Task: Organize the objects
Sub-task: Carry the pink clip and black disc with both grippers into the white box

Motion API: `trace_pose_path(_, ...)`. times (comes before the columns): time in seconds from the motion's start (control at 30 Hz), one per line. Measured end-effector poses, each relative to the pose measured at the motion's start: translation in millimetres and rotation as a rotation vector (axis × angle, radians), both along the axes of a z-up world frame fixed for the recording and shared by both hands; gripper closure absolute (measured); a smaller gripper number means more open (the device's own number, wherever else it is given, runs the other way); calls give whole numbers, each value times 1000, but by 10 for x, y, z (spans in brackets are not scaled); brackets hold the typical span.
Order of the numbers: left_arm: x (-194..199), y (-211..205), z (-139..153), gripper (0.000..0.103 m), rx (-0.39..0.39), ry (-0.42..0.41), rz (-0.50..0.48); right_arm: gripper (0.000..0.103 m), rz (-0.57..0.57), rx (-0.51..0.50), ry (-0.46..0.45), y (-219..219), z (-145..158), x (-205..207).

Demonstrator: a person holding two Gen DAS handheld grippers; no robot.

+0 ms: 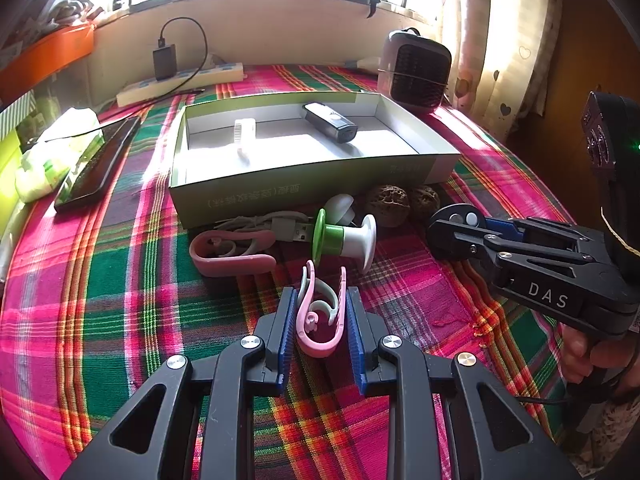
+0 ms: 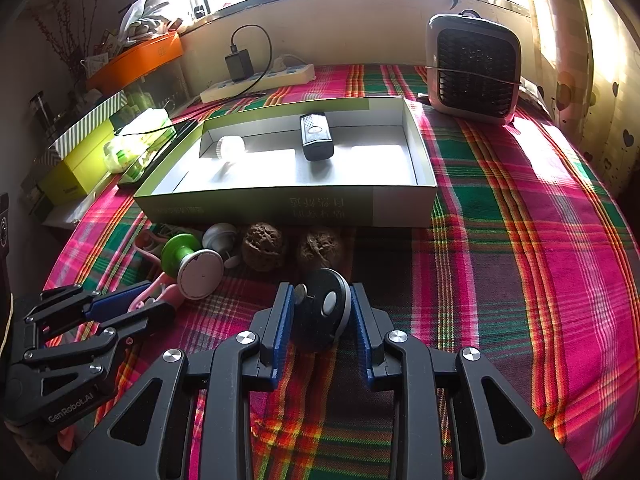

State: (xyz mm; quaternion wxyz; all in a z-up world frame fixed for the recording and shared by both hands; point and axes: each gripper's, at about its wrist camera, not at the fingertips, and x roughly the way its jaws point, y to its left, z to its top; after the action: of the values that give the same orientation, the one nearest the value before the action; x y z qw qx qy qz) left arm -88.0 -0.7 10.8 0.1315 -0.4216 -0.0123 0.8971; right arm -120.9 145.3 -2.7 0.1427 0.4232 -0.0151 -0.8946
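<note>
1. Left claw (image 1: 321, 320) is clamped on a pink U-shaped clip (image 1: 320, 322); both blue pads press its two arms, and a pale mint curl sits inside the loop. The clip hangs just above the plaid cloth of the bench (image 1: 120, 300).
2. Right claw (image 2: 322, 316) grips a round black disc (image 2: 320, 314), pads tight on either edge. The disc shows a grey rim, a small silver knob and a pale oval button on its face.
3. Behind both claws sits the open cardboard box (image 1: 304, 184), green outside, white inside. Already in it: a black rectangular gadget (image 1: 330, 122) and a small white ribbed piece (image 1: 244, 132), well apart.
4. Along the box's near wall, on the cloth: a second pink clip (image 1: 228, 252) lying flat, a bundled grey USB cable (image 1: 276, 226) beside it, a green-and-white spool (image 1: 344, 240) on its side, and two wrinkled brown walnuts (image 1: 386, 204) side by side.
5. Farther out: a dark phone (image 1: 96, 162) at the left near a tissue pack, a power strip (image 1: 180, 84) by the wall, a small grey fan heater (image 1: 416, 70) on the right.
</note>
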Motion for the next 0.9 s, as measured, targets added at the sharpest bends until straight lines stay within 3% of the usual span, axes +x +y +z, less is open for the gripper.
trace_pose_path(0.9, 32, 17, 269, 81, 19, 64, 1, 74, 7, -8, 53, 16, 226, 45)
